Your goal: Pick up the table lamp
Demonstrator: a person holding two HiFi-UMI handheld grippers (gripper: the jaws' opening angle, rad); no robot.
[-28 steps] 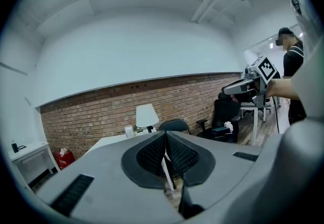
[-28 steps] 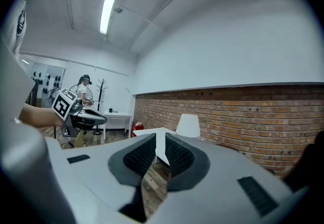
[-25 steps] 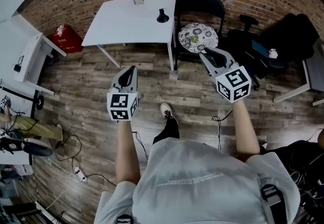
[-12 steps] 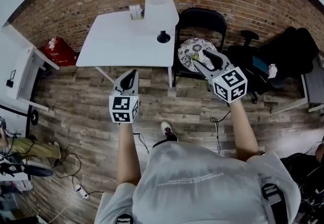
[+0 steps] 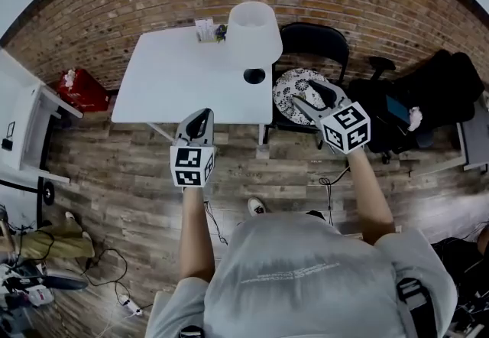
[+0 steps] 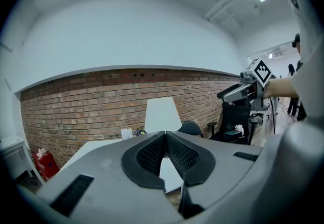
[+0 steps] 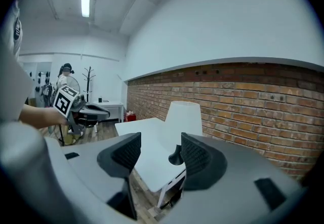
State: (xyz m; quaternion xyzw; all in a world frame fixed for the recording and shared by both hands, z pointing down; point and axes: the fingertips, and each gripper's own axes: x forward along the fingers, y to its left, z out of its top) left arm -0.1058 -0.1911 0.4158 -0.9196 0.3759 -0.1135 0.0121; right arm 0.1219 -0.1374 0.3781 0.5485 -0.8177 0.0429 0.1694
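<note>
The table lamp has a white shade (image 5: 252,23) and a small black base (image 5: 254,76). It stands upright at the right end of the white table (image 5: 176,76). My left gripper (image 5: 202,115) is shut and empty, held over the table's front edge, left of and nearer than the lamp. My right gripper (image 5: 309,96) is open and empty, over the chair just right of the lamp base. The left gripper view shows the shade (image 6: 163,114) beyond the shut left gripper (image 6: 165,135). In the right gripper view the lamp (image 7: 185,116) stands ahead, between the jaws of the open right gripper (image 7: 159,149).
A black folding chair with a patterned cushion (image 5: 294,88) stands against the table's right side. A black office chair (image 5: 397,99) is further right. Small items (image 5: 208,29) sit at the table's back edge. A red box (image 5: 80,92) lies on the floor at left. A brick wall lies behind.
The table and lamp have come nearer as the person stepped forward. Both grippers have moved toward the table; the right one is now beside the lamp base.
</note>
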